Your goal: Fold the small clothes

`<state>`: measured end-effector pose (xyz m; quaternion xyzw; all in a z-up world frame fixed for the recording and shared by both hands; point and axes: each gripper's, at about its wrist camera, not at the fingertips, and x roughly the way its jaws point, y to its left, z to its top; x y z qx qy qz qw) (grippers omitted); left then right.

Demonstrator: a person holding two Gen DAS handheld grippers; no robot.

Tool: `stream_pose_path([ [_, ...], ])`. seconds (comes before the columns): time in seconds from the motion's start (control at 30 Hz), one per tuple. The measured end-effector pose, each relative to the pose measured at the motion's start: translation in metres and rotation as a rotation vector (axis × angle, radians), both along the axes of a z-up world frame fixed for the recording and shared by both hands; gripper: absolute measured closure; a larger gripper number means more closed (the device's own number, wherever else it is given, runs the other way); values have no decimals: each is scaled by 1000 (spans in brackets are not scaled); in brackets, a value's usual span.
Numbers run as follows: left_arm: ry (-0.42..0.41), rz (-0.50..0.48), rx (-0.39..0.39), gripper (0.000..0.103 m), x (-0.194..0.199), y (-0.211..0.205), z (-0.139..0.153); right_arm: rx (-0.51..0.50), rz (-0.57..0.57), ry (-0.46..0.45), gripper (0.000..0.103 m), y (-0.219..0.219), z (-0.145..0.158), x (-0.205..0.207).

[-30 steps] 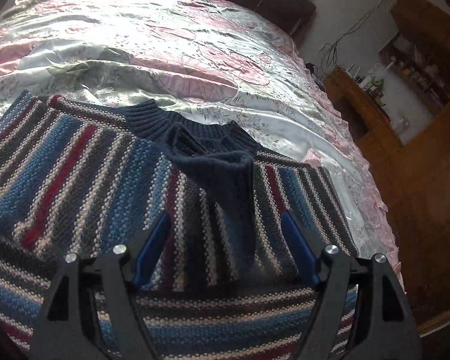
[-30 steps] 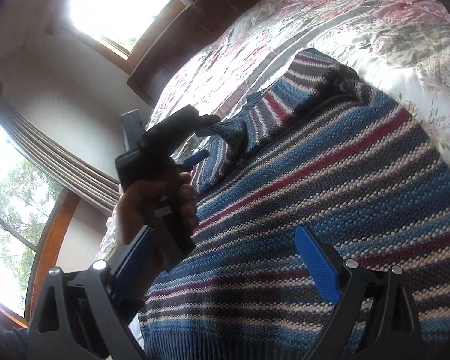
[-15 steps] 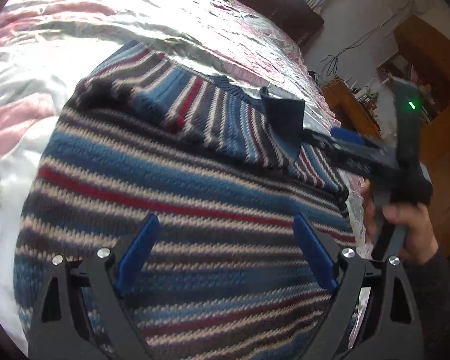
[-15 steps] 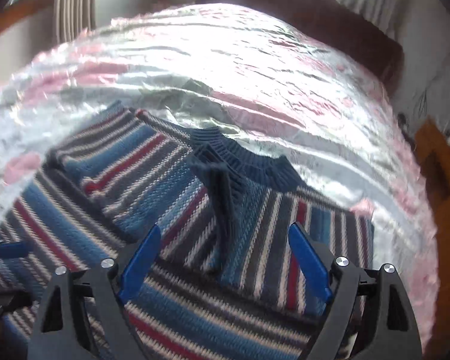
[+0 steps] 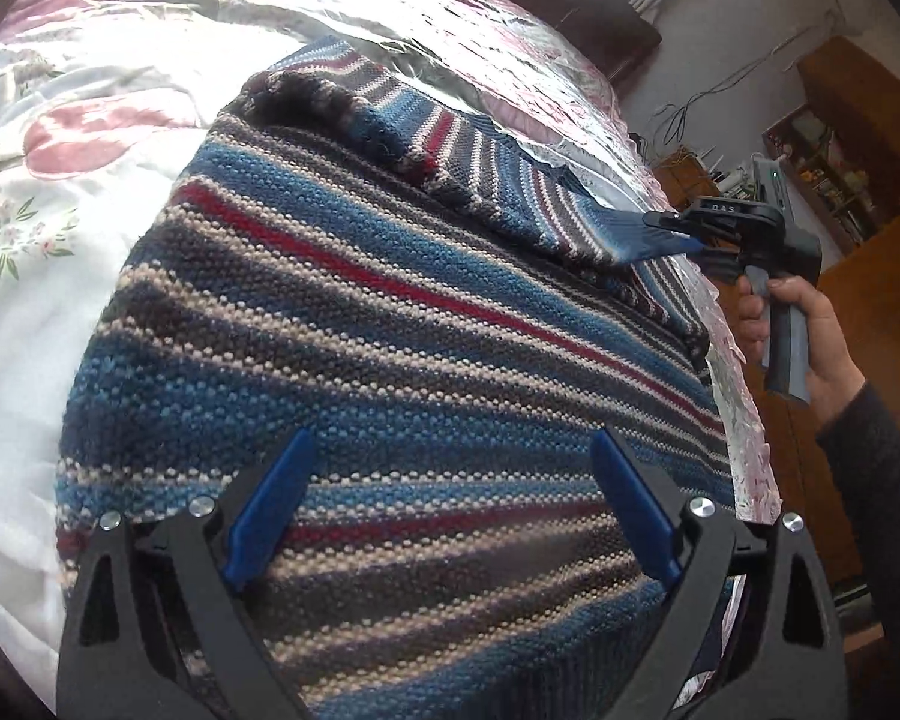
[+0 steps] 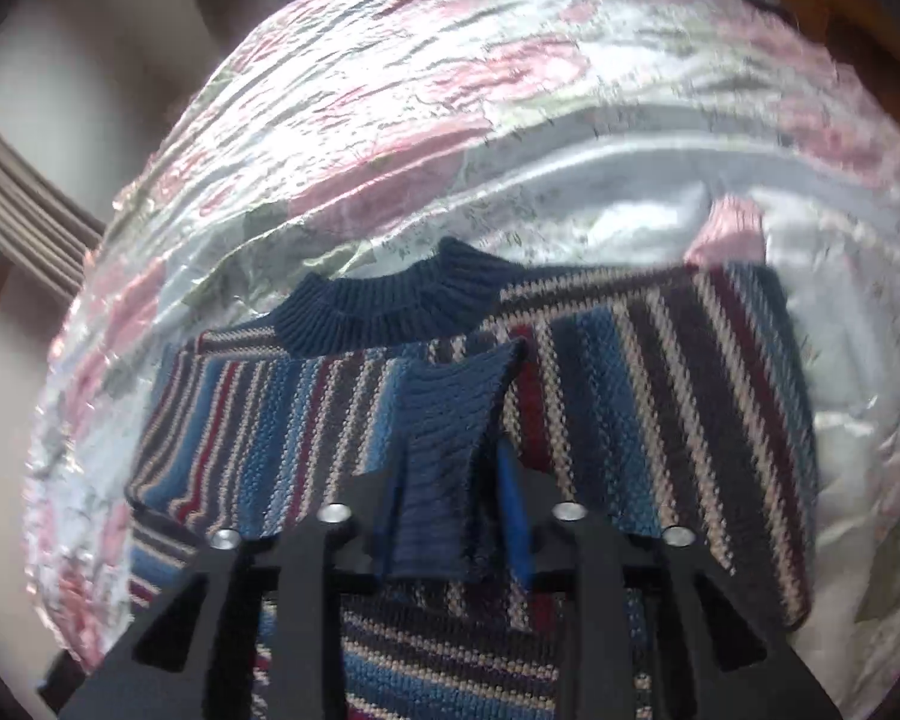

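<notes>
Sweater (image 5: 390, 324) spread flat on bed (image 5: 48, 276), striped in blue, grey, cream and dark red — chunky knit, pebbly in texture, with navy ribbed collar (image 6: 390, 306) toward the far edge in the right wrist view.

Left tongs (image 5: 450, 516) wide open, gripping nothing; blue fingers (image 5: 270, 504) hovering above the lower body of the garment, stripes running across the gap between them. Contact with the knit not clear from this angle.

Right tongs (image 6: 456, 498) nearly closed, pinched on navy ribbed cuff (image 6: 444, 450) of a sleeve. Cuff pulled up into a narrow vertical band between the two fingers, its ribs running lengthwise. Seen again from the left wrist view: right tongs (image 5: 642, 240) at the far right side of the sweater, fingers clamped together on the cuff end, sleeve drawn over the chest so its stripes run crosswise to those of the body.

Right hand (image 5: 810, 348) wrapped round the black handle, dark sleeve (image 5: 870, 480) at the wrist.

Bed cover satin-like and shiny, white with pink flowers and green leaves, crinkled in long ripples — frilled along the right edge. Dark wooden headboard (image 5: 576, 6) behind; wooden furniture (image 5: 870, 276) off to the right of the bed.

Sweater lying directly under and ahead of both tongs, collar pointing away toward the headboard.
</notes>
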<state>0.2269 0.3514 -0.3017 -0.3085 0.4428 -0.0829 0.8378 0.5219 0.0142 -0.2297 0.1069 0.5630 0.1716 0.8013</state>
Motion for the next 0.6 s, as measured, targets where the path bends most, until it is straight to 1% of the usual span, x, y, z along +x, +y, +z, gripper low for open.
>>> stream_pose_path([
  [0.03,-3,-4,4,10,0,-1,-1,80,-36,50,29,-15,-10,2],
  [0.07,-6,-11,10,10,-1,-2,-1,149,-64,92,27,-26,-18,3],
  [0.13,-13,-23,29,10,-1,-4,-3,276,-89,174,27,-38,-34,8],
  [0.17,-18,-27,36,10,-2,-5,-3,316,-100,191,27,-41,-37,11],
  [0.27,-28,-30,42,9,-2,-5,-3,343,-82,234,29,-36,-43,20],
  [0.3,-30,-29,41,9,-3,-5,-3,326,-63,250,33,-31,-45,22],
  [0.33,-31,-28,42,9,-3,-5,-3,286,-48,259,34,-25,-46,23],
  [0.37,-32,-29,46,9,-4,-6,-3,239,-36,263,39,-20,-47,23],
  [0.43,-33,-29,59,9,-5,-8,-2,165,-9,245,62,-9,-43,24],
  [0.47,-34,-27,62,9,-6,-9,-1,142,1,231,90,-5,-39,24],
  [0.5,-35,-24,62,9,-6,-10,-1,136,7,201,91,-3,-31,23],
  [0.57,-31,-20,56,9,-6,-8,0,147,33,107,94,-3,-11,18],
  [0.6,-27,-18,46,9,-6,-7,0,135,34,74,94,-5,-6,17],
])
